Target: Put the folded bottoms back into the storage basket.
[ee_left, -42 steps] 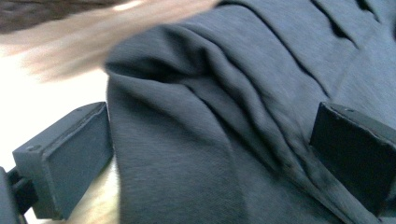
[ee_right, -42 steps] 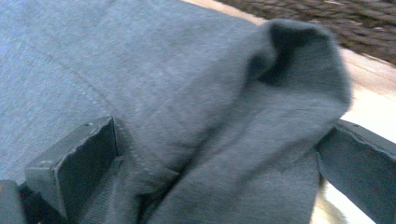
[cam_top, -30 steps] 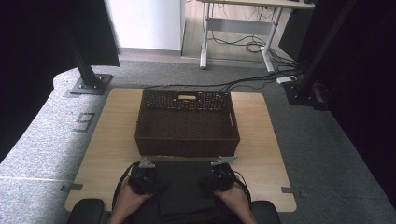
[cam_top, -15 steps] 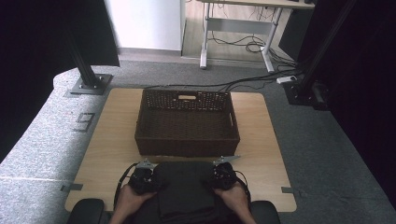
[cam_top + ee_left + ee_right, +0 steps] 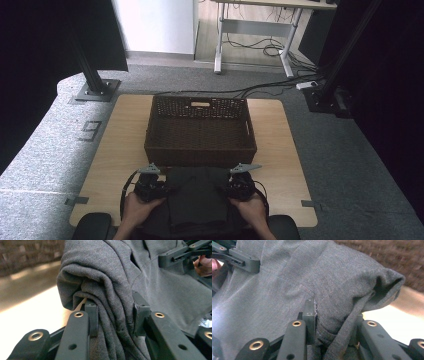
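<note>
Two grippers, left gripper (image 5: 113,315) and right gripper (image 5: 334,320), both pinching bunched edges of grey garment (image 5: 196,197); soft, light, limp fabric sagging between — gripping corners probably best.

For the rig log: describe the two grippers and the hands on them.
Both the left gripper and right gripper are black, each topped by a grey three-cornered plate, with a black cable looping beside it. Up close the jaws are flat black bars with brass-ringed holes. The hands wear no gloves; no sleeves show.
</note>
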Tool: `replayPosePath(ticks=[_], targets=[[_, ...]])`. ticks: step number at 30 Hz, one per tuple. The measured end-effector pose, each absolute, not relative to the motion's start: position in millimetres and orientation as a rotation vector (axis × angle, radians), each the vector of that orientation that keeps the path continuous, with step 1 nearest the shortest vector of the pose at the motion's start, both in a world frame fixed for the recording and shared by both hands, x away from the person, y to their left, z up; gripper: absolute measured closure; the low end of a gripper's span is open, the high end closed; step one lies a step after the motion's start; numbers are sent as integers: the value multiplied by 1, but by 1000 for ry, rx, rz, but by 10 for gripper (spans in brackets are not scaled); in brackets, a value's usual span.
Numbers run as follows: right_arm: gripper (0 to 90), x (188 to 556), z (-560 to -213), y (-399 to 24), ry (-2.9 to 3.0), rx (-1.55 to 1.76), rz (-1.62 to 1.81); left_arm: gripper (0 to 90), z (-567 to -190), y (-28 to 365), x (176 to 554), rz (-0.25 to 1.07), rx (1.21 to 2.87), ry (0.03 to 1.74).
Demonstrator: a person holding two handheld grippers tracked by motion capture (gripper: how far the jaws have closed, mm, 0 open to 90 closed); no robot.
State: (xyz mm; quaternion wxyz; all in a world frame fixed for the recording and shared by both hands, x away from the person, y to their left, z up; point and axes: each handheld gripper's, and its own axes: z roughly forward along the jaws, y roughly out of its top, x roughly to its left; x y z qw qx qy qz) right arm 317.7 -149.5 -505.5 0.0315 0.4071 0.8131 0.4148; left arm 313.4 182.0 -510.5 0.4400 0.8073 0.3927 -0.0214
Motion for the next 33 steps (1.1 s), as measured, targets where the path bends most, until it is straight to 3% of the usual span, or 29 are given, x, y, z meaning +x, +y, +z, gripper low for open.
replayPosePath(ticks=[33], targets=[[692, 329, -404, -160, 2323, 1066, 1414, 662, -403, 181, 335, 66, 1925, 823]])
